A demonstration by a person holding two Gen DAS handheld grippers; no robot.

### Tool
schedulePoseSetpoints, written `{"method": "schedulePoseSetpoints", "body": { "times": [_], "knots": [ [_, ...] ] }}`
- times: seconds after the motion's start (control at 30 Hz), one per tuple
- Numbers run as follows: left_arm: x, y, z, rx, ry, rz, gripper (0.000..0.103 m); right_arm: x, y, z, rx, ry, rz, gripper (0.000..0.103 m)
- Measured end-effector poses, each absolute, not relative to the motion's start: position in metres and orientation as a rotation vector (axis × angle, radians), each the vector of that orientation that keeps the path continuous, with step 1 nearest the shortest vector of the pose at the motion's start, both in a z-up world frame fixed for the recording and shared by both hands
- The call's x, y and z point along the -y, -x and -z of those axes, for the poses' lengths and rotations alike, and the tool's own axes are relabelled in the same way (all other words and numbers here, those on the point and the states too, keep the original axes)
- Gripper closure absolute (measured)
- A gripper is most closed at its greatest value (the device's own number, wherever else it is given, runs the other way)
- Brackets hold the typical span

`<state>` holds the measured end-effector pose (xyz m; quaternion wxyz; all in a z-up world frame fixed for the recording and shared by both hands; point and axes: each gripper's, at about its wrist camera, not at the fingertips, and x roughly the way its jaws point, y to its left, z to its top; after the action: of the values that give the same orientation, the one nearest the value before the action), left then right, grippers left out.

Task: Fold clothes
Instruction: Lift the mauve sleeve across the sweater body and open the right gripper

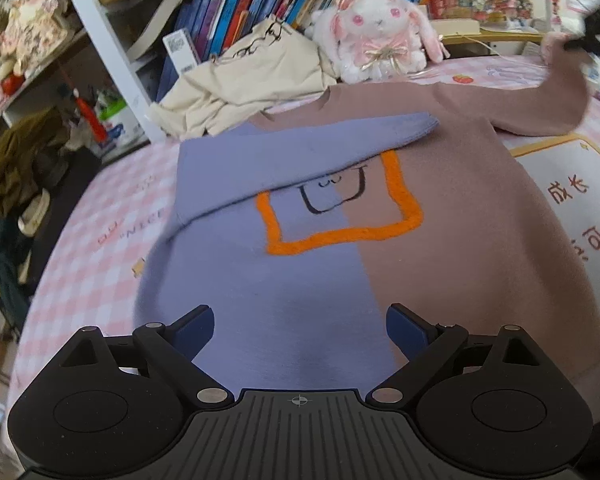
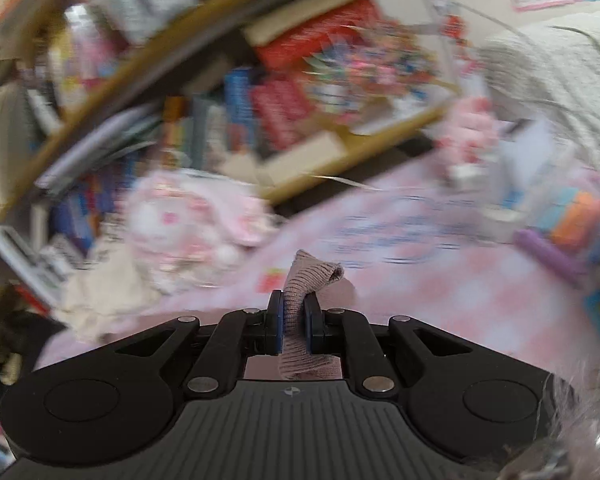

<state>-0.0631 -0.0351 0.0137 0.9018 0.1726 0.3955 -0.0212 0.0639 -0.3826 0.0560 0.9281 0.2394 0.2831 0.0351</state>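
Note:
A half blue, half mauve sweater [image 1: 300, 248] with an orange square on the chest lies flat on the pink checked bed. Its blue sleeve [image 1: 308, 148] is folded across the chest. My left gripper [image 1: 300, 326] is open and empty above the sweater's lower hem. My right gripper [image 2: 294, 318] is shut on the ribbed mauve cuff [image 2: 304, 280] of the other sleeve. In the left wrist view this mauve sleeve [image 1: 556, 92] is lifted off the bed at the far right, with the right gripper [image 1: 588, 32] holding its end.
A cream garment [image 1: 240, 84] and a white plush rabbit [image 1: 376, 32] lie at the back of the bed below a bookshelf [image 1: 260, 8]. A white printed panel [image 1: 572, 184] lies right of the sweater. The bed edge [image 1: 60, 216] falls off at left.

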Motion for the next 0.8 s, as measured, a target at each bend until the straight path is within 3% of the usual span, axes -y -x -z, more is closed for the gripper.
{"method": "schedulePoseSetpoints", "body": {
  "times": [0.4,0.8],
  "knots": [
    [-0.05,0.087,-0.026,-0.688,-0.434,0.077,0.006,0.206,-0.111,-0.114,-0.508,-0.451,-0.32,0.093],
    [-0.151,0.112,-0.027,-0.684,-0.401,-0.049,0.005,0.058,-0.143,-0.099,-0.592,-0.381,-0.343,0.093]
  ]
}}
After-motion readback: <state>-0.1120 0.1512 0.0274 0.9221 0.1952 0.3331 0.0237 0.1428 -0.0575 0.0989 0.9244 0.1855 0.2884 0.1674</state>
